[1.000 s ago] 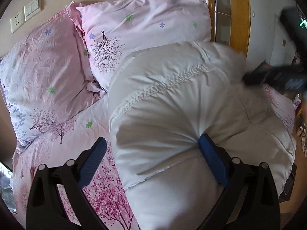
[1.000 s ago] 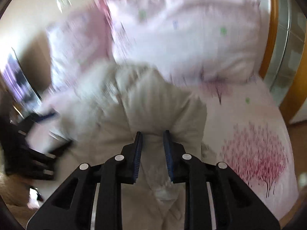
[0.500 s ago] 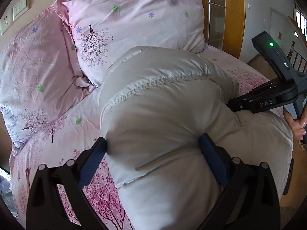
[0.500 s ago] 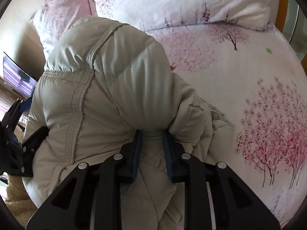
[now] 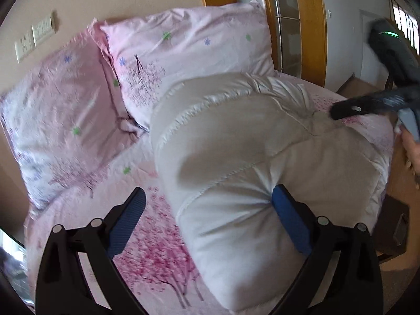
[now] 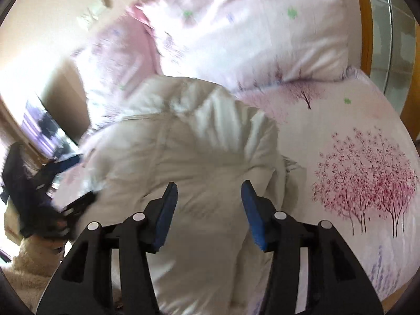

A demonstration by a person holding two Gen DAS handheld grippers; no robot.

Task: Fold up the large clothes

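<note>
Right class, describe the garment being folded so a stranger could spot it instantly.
Start at the bed with its pink blossom-tree sheet. In front of the two pink pillows lies the puffy jacket. It is the only plain, off-white, quilted thing there; everything around it is pink and printed.

Both wrist views look closely down from opposite sides, sharing the jacket (image 5: 236,136) (image 6: 189,141).

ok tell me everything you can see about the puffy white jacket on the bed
The puffy white jacket is an off-white quilted padded coat with a slightly shiny shell and stitched seams. It lies bunched in a thick folded mound on the pink blossom-print bedsheet, its far end near the pillows. The left claw is open, its right finger pressed into the padding. The right claw is open just above it.
</note>
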